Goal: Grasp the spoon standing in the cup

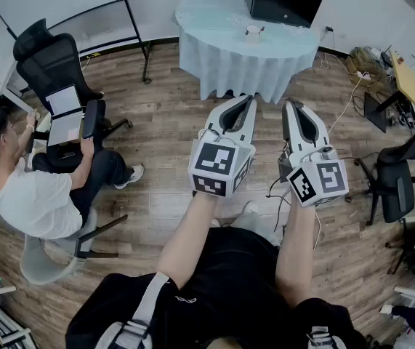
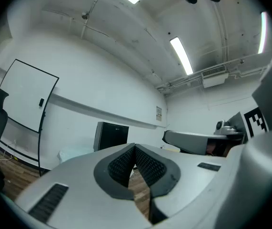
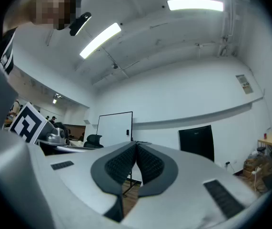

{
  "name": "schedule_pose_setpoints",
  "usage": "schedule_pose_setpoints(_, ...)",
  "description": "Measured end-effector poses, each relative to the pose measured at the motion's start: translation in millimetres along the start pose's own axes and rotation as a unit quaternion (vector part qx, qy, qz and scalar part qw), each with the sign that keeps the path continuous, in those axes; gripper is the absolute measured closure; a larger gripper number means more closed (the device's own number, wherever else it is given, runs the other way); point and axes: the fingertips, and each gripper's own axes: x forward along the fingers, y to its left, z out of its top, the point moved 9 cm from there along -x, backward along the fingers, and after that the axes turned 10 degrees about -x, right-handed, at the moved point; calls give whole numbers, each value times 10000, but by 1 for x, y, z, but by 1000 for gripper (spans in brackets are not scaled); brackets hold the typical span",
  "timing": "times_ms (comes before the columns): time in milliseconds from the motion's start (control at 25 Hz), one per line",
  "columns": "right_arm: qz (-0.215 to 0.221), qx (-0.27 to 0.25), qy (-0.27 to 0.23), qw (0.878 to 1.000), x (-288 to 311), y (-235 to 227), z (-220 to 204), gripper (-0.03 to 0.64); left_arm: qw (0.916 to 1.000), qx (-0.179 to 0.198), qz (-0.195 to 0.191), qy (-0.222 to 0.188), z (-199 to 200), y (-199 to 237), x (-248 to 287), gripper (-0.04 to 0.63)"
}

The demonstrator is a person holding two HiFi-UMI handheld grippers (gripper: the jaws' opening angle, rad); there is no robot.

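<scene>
Where the draped table (image 1: pixel 225 60) stands, small white cup (image 1: pixel 254 32) — spoon indistinct, left claw (image 1: pixel 248 97), right claw (image 1: pixel 291 102) closed, empty.

bright, even light falls from ceiling tube lamps (image 2: pixel 181 55) high above the jaws; fisheye bending and black vignette ring both gripper views; shadows faint.

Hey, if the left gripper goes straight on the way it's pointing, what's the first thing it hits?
Probably the cloth-covered round table: the left gripper aims at its near edge, with only wooden floor in between. Whether it would pass above the tabletop is hard to judge.
</scene>
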Motion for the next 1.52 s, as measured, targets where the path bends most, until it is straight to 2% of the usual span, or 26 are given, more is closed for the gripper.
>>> schedule_pose_setpoints(560, 74, -60, 160, 9998, 15, 23, -2, 611, 9995, -157, 215, -154, 6, 26, -20, 584)
schedule_pose_setpoints(840, -70, 126, 438, 9989, 4, 7, -21, 611, 9989, -384, 266, 75, -14, 28, -5, 584)
schedule_pose_setpoints(1120, -114, 463, 564, 9973, 11, -30, -60, 611, 9977, -376, 422, 375, -43, 31, 30, 584)
schedule_pose_setpoints(1360, 25, 652, 344, 9973, 44, -76, -75, 611, 9973, -126, 598, 397, -39, 35, 83, 584)
schedule_pose_setpoints(1520, 9, 727, 82, 9973, 64, -121, -72, 611, 9979, 102, 555, 312, -27, 26, 126, 584)
